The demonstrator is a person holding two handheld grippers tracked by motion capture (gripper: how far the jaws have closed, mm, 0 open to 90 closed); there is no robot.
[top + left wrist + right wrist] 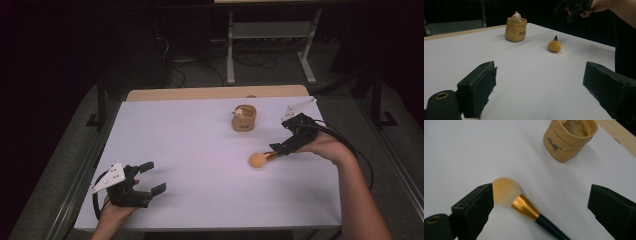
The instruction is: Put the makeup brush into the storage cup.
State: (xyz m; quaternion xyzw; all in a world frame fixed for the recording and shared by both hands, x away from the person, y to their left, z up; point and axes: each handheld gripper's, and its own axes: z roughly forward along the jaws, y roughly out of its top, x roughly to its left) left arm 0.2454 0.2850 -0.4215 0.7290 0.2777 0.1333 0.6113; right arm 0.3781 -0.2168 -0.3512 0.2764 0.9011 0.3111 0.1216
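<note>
A makeup brush (517, 201) with a yellow-orange head, gold ferrule and dark handle lies flat on the white table (200, 145), below and between the spread jaws of the right tongs (280, 147), which stand wide and grip nothing. Beyond those tongs sits a tan sack-shaped pot (569, 140) (a small pale figure (516, 17) peeks over its rim). The left tongs (152, 177) rest at the near left edge, well apart from brush and pot, jaws wide and empty.
</note>
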